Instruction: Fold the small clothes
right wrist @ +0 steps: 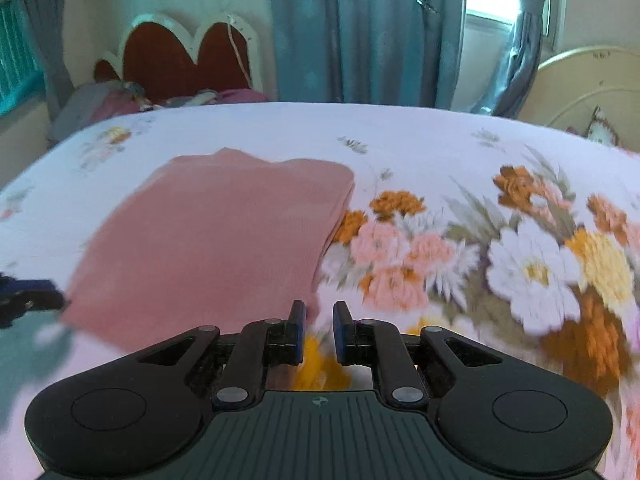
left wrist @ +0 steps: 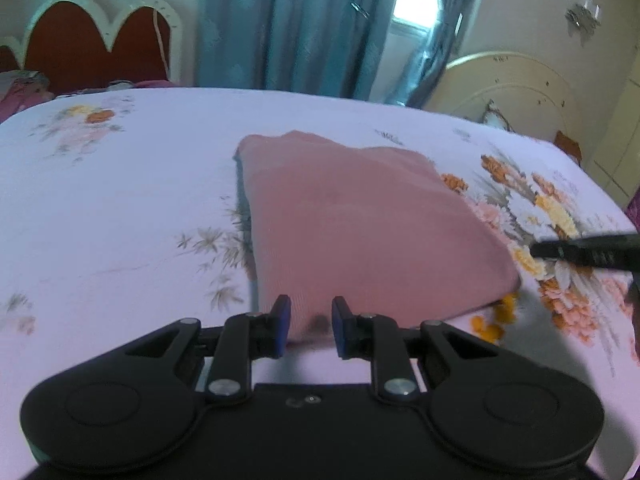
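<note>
A pink garment [left wrist: 352,232], folded into a flat rectangle, lies on the flowered bed sheet [left wrist: 120,220]. My left gripper [left wrist: 311,326] hovers at the garment's near edge. Its blue pads [left wrist: 283,320] stand a narrow gap apart, with cloth showing behind the gap and nothing pinched. In the right wrist view the same garment [right wrist: 224,240] lies left of centre. My right gripper [right wrist: 319,330] sits just off its near right corner, jaws slightly apart over bare sheet and holding nothing. Each gripper shows at the edge of the other's view: the right gripper [left wrist: 580,250] and the left gripper [right wrist: 24,296].
A red and white headboard [left wrist: 92,48] and a heap of bedding [right wrist: 112,100] are at the far left. Blue curtains [left wrist: 300,24] and a bright window hang behind the bed. A cream bed end [left wrist: 512,92] stands at the right, beyond the mattress edge.
</note>
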Tool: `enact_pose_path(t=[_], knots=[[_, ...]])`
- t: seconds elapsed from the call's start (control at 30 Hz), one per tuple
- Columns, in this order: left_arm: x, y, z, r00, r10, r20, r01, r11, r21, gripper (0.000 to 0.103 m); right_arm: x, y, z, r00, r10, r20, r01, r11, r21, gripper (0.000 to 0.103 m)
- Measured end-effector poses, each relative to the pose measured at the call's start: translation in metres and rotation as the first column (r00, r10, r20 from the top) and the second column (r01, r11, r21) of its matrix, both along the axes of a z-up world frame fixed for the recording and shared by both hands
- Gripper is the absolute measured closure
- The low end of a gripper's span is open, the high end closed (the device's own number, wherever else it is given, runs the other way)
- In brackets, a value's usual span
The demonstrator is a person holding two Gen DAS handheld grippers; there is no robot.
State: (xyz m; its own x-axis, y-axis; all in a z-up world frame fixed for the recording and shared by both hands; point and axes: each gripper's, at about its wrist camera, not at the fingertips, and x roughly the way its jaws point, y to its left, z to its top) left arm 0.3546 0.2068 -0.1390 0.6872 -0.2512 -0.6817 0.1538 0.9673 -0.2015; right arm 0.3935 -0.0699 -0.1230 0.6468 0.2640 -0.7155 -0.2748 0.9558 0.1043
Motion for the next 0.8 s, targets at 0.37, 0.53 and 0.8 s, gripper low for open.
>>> enact_pose_path(t=[0.37,0.53,0.8], knots=[[-0.081,-0.041,0.041,0.996,0.045,0.074,-0.047,0.998,0.034,0.036,-0.104,-0.006,0.042,1.0,-0.001,0.023,0.0,0.998,0.056,0.089],[-0.114,-0.064,0.053,0.985,0.091,0.148,-0.112,0.983,0.142,0.0,-0.135,-0.013,0.053,0.992,-0.053,0.117,0.05,0.998,0.032,0.0],[-0.166,-0.083,0.073,0.983,0.079,0.164,-0.101,0.986,0.131,0.0,-0.189,-0.026,0.071,0.987,-0.097,0.125,0.088,0.993,0.074,0.0]])
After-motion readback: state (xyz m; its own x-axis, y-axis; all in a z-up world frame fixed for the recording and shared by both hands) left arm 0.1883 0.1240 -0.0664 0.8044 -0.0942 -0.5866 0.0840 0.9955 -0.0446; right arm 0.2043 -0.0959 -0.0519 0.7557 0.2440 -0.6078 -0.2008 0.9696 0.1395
